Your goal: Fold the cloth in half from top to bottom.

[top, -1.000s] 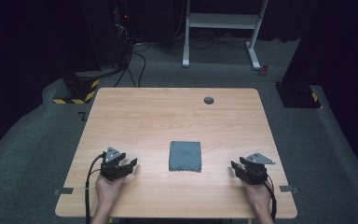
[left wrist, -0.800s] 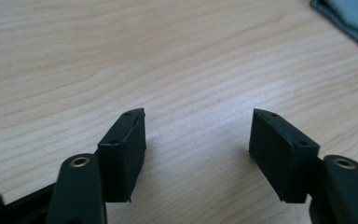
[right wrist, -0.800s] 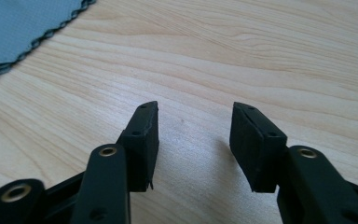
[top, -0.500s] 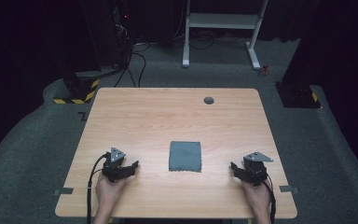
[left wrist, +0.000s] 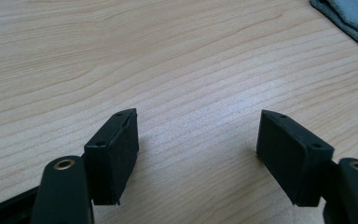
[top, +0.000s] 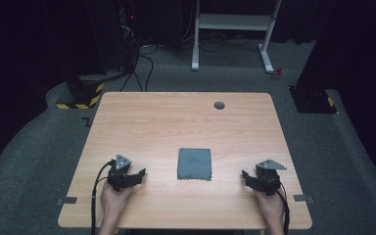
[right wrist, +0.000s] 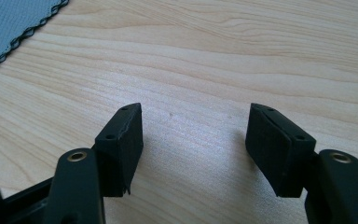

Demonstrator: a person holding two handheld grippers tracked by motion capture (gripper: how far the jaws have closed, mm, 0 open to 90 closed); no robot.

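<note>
The worktop (top: 176, 127) is pale wood with a fine wavy grain, smooth and faintly shiny where light falls. The folded cloth (top: 194, 164) is a blue-grey woven fabric, matt, with a stitched wavy edge. The fingers (left wrist: 114, 149) of the left gripper (left wrist: 198, 154) look like matt black plastic with flat pads; those of the right gripper (right wrist: 196, 149) look alike. A grey plate (top: 121, 162) on top has a dull metallic look. The floor (top: 39, 147) is rough grey carpet.

High overhead view facing forward; two low gripper views close over the shared table (top: 176, 122), cloth (top: 194, 164) corner.
</note>
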